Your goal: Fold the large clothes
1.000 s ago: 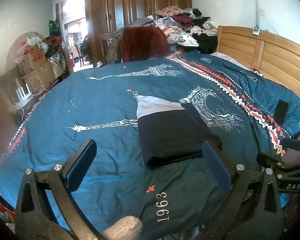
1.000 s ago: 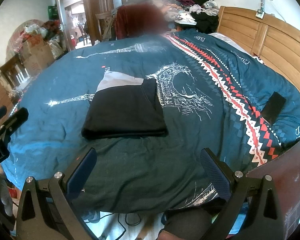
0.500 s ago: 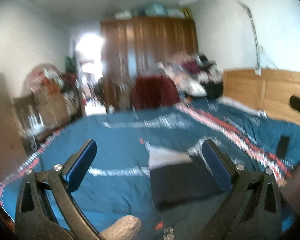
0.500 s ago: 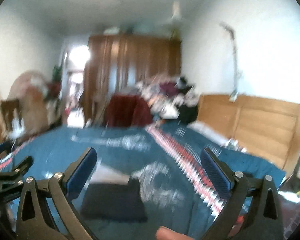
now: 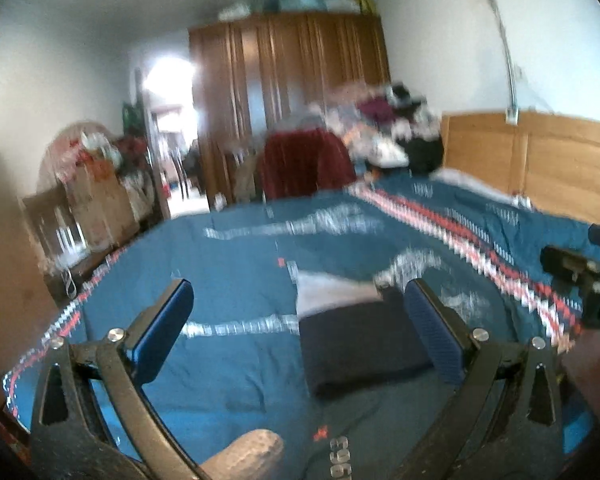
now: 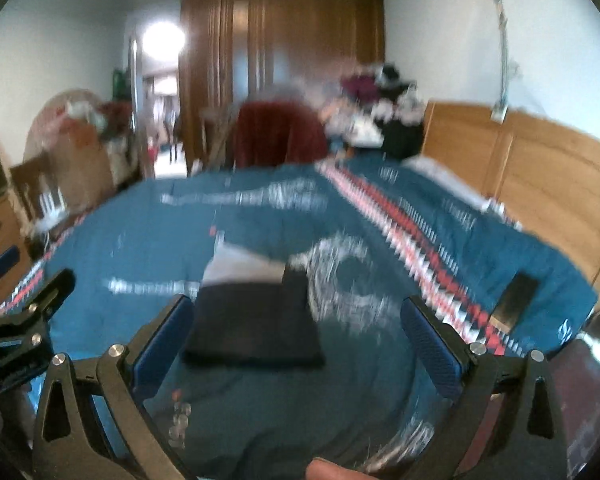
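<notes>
A folded garment [image 5: 360,340], dark navy with a pale grey part at its far end, lies flat on the blue printed bedspread [image 5: 240,272]. In the right wrist view the same folded garment [image 6: 256,320] sits on the bedspread [image 6: 140,240] ahead and left of centre. My left gripper [image 5: 300,332] is open, held back from the garment's near edge, with nothing between its blue pads. My right gripper [image 6: 296,336] is open too and holds nothing. Each gripper shows at the edge of the other's view. Both views are blurred by motion.
A wooden headboard [image 5: 540,160] runs along the right. A heap of clothes [image 5: 384,128] and a dark red chair [image 5: 304,164] stand at the bed's far end before a brown wardrobe [image 5: 284,92]. Boxes [image 5: 96,200] crowd the left. A black phone [image 6: 516,300] lies on the bedspread.
Both grippers tilted up away from the bed, showing ceiling and wardrobe, and have since dipped a little toward the bed again. The folded garment has stayed in place. Both stayed open.
</notes>
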A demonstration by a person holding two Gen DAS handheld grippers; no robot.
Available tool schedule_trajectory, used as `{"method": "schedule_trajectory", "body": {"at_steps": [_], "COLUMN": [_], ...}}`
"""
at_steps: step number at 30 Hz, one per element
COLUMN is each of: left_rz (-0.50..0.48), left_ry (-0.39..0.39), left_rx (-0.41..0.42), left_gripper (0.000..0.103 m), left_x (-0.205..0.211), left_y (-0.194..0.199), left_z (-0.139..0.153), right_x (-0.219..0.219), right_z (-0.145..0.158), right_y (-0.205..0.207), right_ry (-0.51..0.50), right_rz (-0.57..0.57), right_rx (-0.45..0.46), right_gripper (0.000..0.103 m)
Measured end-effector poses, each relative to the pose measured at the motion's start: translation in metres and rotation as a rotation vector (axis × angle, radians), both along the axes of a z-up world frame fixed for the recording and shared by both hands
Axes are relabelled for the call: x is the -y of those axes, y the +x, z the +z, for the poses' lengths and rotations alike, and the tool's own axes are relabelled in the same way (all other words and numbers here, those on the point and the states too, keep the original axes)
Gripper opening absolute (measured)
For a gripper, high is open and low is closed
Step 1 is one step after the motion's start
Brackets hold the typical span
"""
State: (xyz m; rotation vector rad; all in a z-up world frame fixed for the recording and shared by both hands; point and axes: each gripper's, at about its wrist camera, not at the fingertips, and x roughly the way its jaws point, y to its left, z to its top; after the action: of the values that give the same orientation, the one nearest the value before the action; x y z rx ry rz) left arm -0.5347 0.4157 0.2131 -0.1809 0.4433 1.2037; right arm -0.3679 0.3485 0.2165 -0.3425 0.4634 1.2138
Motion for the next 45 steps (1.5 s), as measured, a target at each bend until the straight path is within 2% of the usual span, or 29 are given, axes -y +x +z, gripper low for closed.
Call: {"method": "schedule_trajectory", "body": {"at_steps": [3, 6, 9, 14, 29, 45], "left_rz": [-0.001, 0.005, 0.016, 0.044, 0.023, 0.030], "left_ry": [-0.063, -0.088, -0.090, -0.105, -0.147, -0.162], "left_rx": [0.000, 0.004, 0.005, 0.021, -0.029, -0.048], "left_gripper": [0.103, 0.103, 0.103, 0.103, 0.103, 0.103], "left_x": [0.001, 0.002, 0.005, 0.003, -0.006, -0.010], "left_y": [0.002, 0.002, 0.002, -0.003, 0.000, 0.002], "left_z": [-0.013, -0.017, -0.019, -0.022, -0.042, -0.047], "right_x": [-0.003, 0.001, 0.004, 0.010, -0.007, -0.014], "right_z": [-0.025, -0.045, -0.053, -0.055, -0.085, -0.091], "right_y": [0.004, 0.007, 0.008, 0.011, 0.014, 0.019], "right_ry": [-0.055, -0.088, -0.093, -0.068, -0.171, -0.192], "right_rz": [0.010, 0.014, 0.011, 0.008, -0.001, 0.004], "right_rx": [-0.022, -0.032, -0.026, -0.021, -0.051, -0.073], "right_gripper": [0.103, 0.103, 0.103, 0.103, 0.103, 0.103]}}
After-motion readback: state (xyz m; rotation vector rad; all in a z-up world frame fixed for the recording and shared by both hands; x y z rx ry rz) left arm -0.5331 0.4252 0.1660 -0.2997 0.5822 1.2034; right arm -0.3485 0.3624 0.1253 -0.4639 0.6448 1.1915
